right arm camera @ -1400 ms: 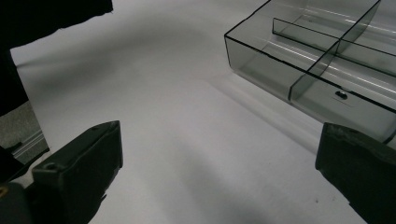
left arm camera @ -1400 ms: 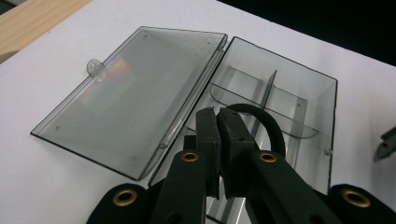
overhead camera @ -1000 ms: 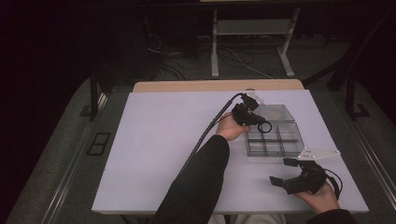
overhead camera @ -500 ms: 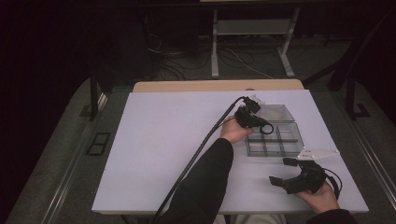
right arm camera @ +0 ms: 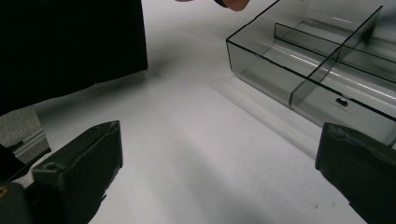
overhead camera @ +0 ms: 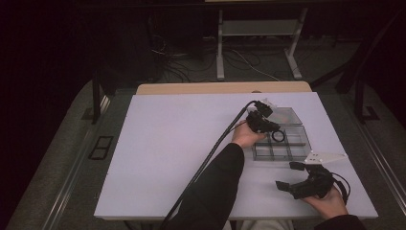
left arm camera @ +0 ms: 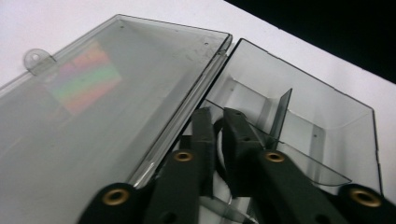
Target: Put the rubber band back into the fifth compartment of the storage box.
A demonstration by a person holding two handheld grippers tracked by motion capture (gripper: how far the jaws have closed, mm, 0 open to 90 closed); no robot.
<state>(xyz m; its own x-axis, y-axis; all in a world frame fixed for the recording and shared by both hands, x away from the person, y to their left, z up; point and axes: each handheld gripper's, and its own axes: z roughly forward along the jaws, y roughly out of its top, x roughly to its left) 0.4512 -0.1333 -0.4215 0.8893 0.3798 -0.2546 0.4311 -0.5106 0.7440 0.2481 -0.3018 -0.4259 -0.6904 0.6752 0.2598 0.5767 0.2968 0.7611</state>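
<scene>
A clear smoky plastic box (overhead camera: 287, 149) with dividers lies at the right of the white table, its lid (overhead camera: 287, 115) folded open behind it. My left gripper (overhead camera: 274, 129) reaches into a back compartment by the hinge. Its jaws have just been opening and stand a narrow gap apart (left arm camera: 218, 115). A small black ring (overhead camera: 277, 136) sits at the tips; a dark curve of it (left arm camera: 216, 125) shows in the gap, and no pad presses on it. My right gripper (overhead camera: 287, 175) rests near the table's front right, jaws wide open (right arm camera: 224, 158) with nothing between them, facing the box (right arm camera: 299, 60).
The white table top (overhead camera: 177, 143) stretches bare to the left of the arm. The left gripper's cable (overhead camera: 215, 148) runs along the dark sleeve (right arm camera: 70, 42). A white plate (overhead camera: 325, 156) tops the right gripper. Dark floor and a metal stand (overhead camera: 256, 43) lie beyond the table.
My left gripper has moved a little right and down into the box, and the black ring went with it. The right hand has not moved.
</scene>
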